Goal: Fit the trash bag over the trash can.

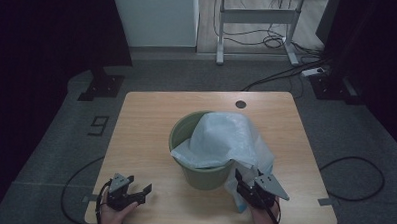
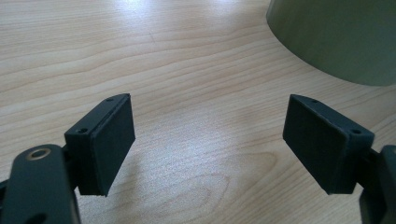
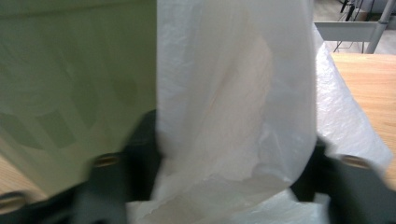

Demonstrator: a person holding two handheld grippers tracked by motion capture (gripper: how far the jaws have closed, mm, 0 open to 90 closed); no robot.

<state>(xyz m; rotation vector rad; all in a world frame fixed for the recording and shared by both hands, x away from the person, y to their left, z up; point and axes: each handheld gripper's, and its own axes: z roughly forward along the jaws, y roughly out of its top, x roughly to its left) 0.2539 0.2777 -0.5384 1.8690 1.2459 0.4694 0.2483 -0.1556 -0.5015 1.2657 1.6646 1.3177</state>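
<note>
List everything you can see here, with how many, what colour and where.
Table: one, light wood, centre of the high view.
Bucket: one, green, standing mid-table.
Plastic bag: one, white and translucent, draped over the bucket, hanging down its near right side.
Hole cover: one, dark, round, far edge of the table.
Desk frame: one, white, on the floor behind.
Cables: several, black, on the grey floor.
Floor marking: one, black, left of the table.
Left gripper: one, black, jaws open over bare table at the near left.
Right gripper: one, black, near right, bag hanging between its jaws.
</note>
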